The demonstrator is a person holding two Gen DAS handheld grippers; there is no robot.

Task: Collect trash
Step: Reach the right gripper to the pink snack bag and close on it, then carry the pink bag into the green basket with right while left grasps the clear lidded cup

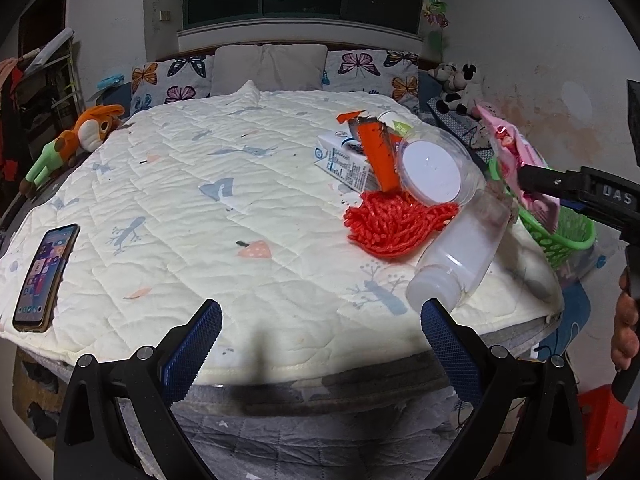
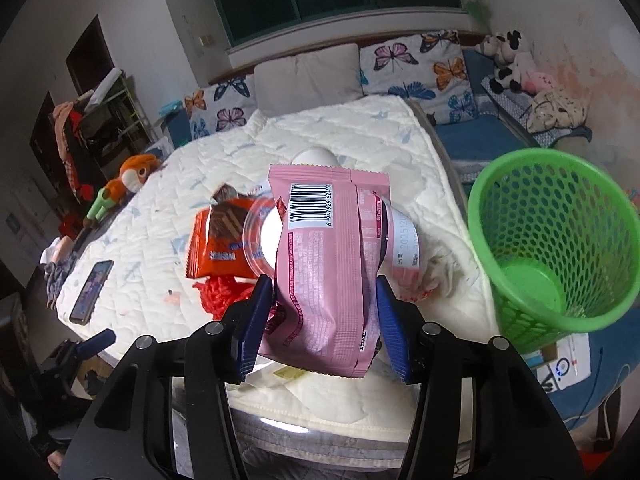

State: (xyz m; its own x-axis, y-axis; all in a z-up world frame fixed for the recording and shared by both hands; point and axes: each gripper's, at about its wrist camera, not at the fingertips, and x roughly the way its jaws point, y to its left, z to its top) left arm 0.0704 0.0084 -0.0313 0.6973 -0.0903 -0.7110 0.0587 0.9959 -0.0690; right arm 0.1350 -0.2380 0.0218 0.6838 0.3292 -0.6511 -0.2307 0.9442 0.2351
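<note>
The right claw [image 2: 320,316] points forward and downward, its blue ribbed pads [image 2: 256,320] clamped on a pink crinkled plastic snack wrapper [image 2: 328,264] (held upright between them). The left claw [image 1: 320,340] tilts downward likewise, its black arms spread wide, nothing between its pads.

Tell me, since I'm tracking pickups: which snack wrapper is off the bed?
The pink wrapper, clamped in the right gripper; the orange wrapper lies on the quilt.
</note>
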